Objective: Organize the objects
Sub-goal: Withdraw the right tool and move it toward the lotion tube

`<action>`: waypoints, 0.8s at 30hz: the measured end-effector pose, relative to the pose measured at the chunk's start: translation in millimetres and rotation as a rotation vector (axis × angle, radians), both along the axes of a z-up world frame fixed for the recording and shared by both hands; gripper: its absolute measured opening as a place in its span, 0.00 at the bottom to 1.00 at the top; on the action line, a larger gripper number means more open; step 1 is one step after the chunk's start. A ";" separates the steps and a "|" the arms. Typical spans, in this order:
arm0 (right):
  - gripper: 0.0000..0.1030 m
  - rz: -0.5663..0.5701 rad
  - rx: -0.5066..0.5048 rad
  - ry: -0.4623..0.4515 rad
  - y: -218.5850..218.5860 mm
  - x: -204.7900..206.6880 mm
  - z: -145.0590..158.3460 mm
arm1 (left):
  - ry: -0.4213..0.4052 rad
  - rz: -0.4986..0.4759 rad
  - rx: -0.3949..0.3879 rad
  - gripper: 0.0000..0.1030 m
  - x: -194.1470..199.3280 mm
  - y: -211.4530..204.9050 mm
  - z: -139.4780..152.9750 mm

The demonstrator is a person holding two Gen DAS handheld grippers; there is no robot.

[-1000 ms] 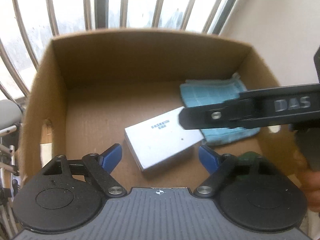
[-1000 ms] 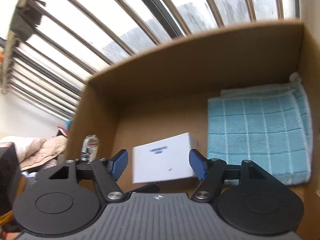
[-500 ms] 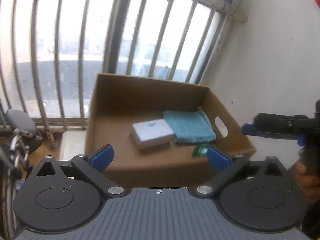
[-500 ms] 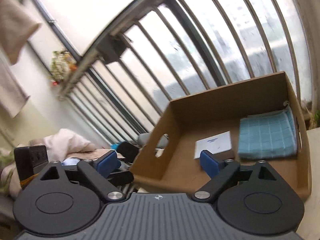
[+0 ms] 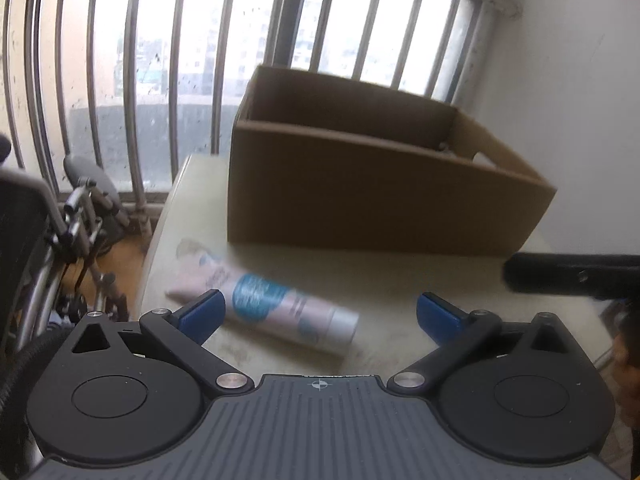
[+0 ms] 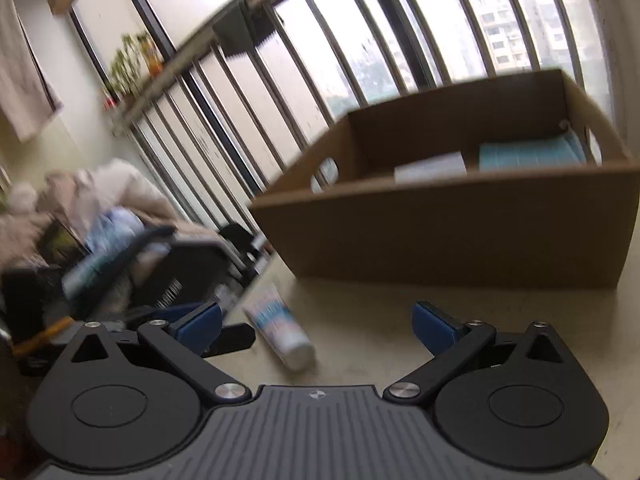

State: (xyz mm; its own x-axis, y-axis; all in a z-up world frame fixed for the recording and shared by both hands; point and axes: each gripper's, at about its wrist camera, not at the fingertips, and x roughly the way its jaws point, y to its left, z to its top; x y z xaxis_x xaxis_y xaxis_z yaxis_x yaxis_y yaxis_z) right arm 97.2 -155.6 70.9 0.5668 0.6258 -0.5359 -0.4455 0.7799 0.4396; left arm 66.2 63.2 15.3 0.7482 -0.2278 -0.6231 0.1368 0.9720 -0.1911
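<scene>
Tube (image 5: pixel 264 309): a pink squeeze tube with a blue label and a white cap, lying flat on the pale worktop (image 5: pixel 400 280), just in front of the cardboard box (image 5: pixel 372 200) and apart from it, near the worktop's left edge.
Lie of it: crimped tail towards the left edge, cap (image 6: pixel 299 354) pointing back towards the two grippers.
Box contents: from the right wrist view, a white carton (image 6: pixel 430 167) and a folded blue cloth (image 6: pixel 528 154) already lie side by side inside; the near wall hides the box floor in the left wrist view.
Left gripper (image 5: pixel 320 316): jaws have just been opening and stand spread wide with nothing pinched; its left blue pad overlaps the tube's body in the picture, though I cannot tell whether it touches.
Right gripper (image 6: pixel 316 324): also just been opening, spread wide and empty, over bare worktop to the right of the cap.
How it should handle: probably light, soft-walled and a bit slick; the round body may roll, and a hard squeeze would dent it.
Where to take hold: I would pinch across the body near the cap end, where it looks fullest and firmest, not the thin flat tail.
Risk: the blur leaves the label unreadable, and a push from one pad could send it off the nearby edge.
</scene>
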 end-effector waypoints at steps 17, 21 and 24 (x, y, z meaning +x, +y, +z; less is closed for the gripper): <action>1.00 -0.198 -0.397 -0.230 46.5 -11.5 1.6 | 0.003 0.122 0.111 1.00 -10.6 4.0 -15.0; 1.00 -0.092 -0.296 -0.232 50.1 -3.5 9.0 | 0.001 0.131 0.145 1.00 -7.6 3.9 -19.7; 1.00 -0.007 -0.198 -0.176 55.2 13.3 8.7 | 0.015 0.140 0.125 1.00 -4.7 9.0 -21.4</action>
State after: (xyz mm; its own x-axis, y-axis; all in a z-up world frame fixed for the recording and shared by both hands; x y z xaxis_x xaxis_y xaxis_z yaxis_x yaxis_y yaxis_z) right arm 110.5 -100.4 79.6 0.6660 0.5145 -0.5401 -0.4963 0.8462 0.1942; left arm 61.6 72.2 -6.2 0.7574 -0.0421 -0.6516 -0.0032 0.9977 -0.0682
